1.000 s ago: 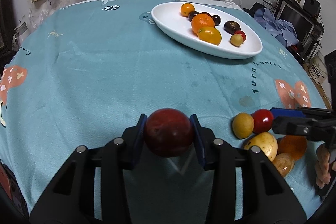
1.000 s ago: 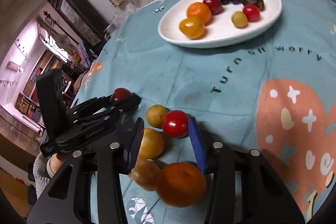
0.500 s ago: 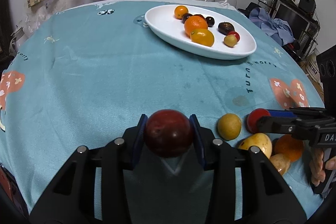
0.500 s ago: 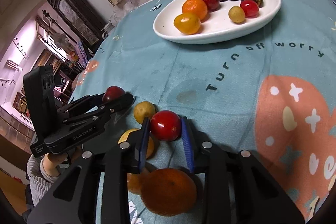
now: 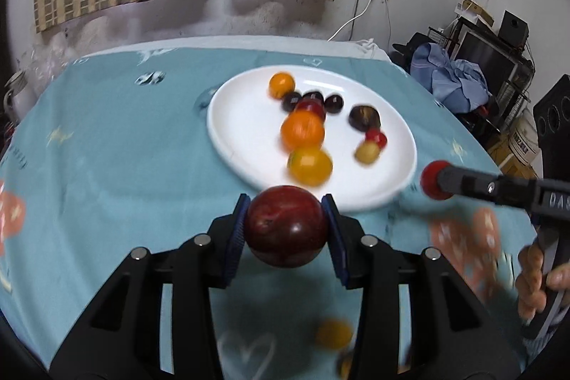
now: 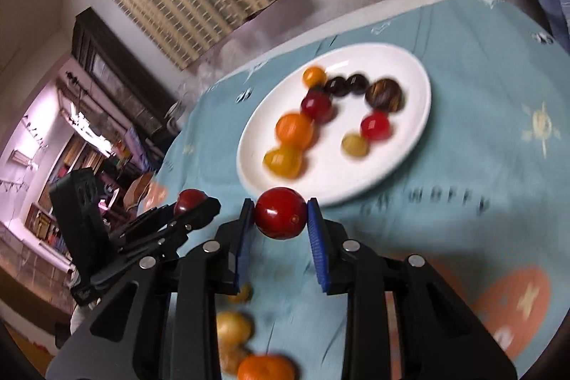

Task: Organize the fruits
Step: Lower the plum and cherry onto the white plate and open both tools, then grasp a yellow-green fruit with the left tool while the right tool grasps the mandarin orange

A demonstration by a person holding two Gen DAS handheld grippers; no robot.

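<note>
Looking through the left wrist camera first: the left gripper (image 5: pixel 286 225) has its blue pads clamped on either side of a big dark red plum (image 5: pixel 286 226), held up off the teal tablecloth (image 5: pixel 107 148). Just past it sits the white plate (image 5: pixel 242 116) with a bunch of fruit already on it, including an orange (image 5: pixel 302 129), a yellow tomato (image 5: pixel 310 165) and some small dark ones. Off to the right, the right gripper (image 5: pixel 433 185) pokes in with a red cherry tomato (image 5: pixel 429 184) at its tip, and a hand (image 5: pixel 541 276) is wrapped round its handle. Everything's pretty motion-blurred.

Right wrist camera: the right gripper (image 6: pixel 281 218) is squeezed nearly as tight as it goes, pads pinching the red cherry tomato (image 6: pixel 280 212) in the air, near the plate (image 6: pixel 409 145) rim. The left gripper (image 6: pixel 194 202) shows on the left with the plum (image 6: pixel 188 198). A few loose fruits (image 6: pixel 233 326) lie on the cloth down below, among them an orange one (image 6: pixel 265 367).
</note>
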